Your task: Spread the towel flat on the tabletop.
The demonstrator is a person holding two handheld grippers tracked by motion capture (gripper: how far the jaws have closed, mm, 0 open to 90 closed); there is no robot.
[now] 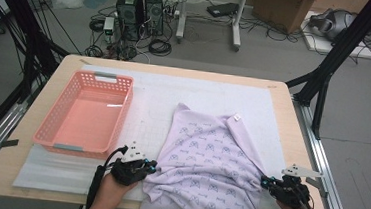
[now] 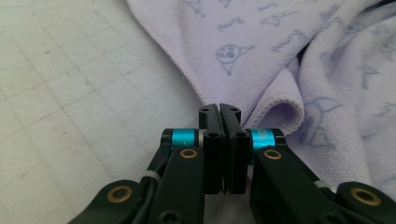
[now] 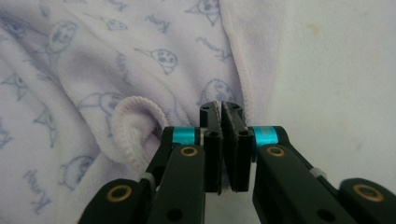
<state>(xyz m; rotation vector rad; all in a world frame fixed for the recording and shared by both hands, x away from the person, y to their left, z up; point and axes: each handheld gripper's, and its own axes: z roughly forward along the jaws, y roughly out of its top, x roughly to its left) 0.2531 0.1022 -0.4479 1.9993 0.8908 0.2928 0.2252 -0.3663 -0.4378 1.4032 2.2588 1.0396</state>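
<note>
A lab room with grey floor, cables and two computer towers (image 1: 140, 10) at the top of the frame; below them a light wooden table (image 1: 283, 107) carries a white gridded mat (image 1: 158, 107). At the left of the mat sits a pink plastic basket (image 1: 86, 114). Toward the lower left, a hand holds the left gripper (image 1: 149, 168), jaws pressed together on the left edge of a lilac towel printed with small blue cartoon figures (image 1: 209, 161); in the left gripper view (image 2: 219, 112) the hem curls into the closed jaws and the grid mat fills the left of the frame. The towel lies rumpled in the lower middle of the table, a white tag at its far corner, its near end hanging over the table edge. At the lower right the right gripper (image 1: 265, 182) is clamped on the towel's right edge; the right gripper view (image 3: 220, 108) shows its jaws shut on the hem beside a rolled fold
</note>
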